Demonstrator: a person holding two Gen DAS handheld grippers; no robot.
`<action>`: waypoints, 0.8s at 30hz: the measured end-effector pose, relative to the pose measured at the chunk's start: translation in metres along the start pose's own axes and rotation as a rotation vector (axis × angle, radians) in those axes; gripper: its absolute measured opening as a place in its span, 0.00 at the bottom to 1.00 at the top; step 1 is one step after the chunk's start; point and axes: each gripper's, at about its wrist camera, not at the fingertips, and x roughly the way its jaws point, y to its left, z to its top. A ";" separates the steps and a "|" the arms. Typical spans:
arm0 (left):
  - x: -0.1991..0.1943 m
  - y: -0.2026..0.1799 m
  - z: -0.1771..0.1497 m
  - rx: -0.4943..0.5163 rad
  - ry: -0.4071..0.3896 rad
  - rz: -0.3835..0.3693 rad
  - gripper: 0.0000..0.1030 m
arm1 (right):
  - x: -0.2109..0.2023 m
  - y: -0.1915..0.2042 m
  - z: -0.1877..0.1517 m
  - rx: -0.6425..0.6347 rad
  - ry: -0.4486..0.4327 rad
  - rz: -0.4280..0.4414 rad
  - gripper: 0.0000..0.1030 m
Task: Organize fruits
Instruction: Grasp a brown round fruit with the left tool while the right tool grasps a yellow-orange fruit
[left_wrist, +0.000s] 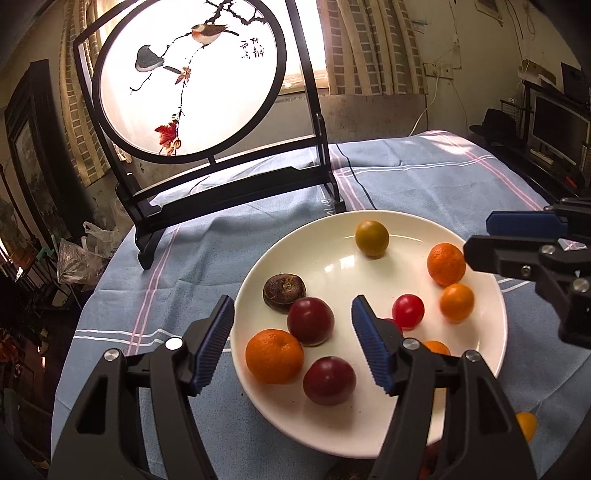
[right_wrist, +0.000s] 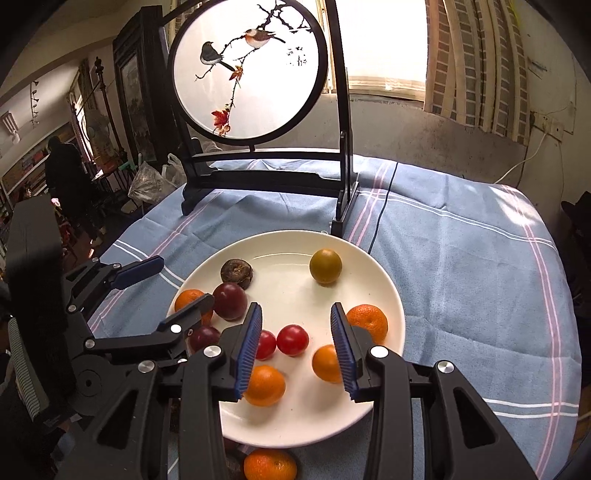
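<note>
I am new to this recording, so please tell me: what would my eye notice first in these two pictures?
First, the white plate on the blue striped cloth, holding orange, dark red, bright red and one greenish fruit. Behind it stands a round backlit screen painted with two birds, in a black frame. In front, the left claw and right claw hover open over the plate, holding nothing.
</note>
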 end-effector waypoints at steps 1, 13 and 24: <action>-0.005 0.003 -0.002 -0.003 -0.005 -0.003 0.63 | -0.006 0.001 -0.002 -0.008 -0.001 -0.002 0.39; -0.056 0.028 -0.075 0.030 0.033 -0.088 0.71 | -0.063 0.008 -0.109 -0.117 0.089 -0.007 0.45; -0.056 0.001 -0.130 0.212 0.108 -0.197 0.71 | -0.027 0.014 -0.153 -0.184 0.200 -0.013 0.44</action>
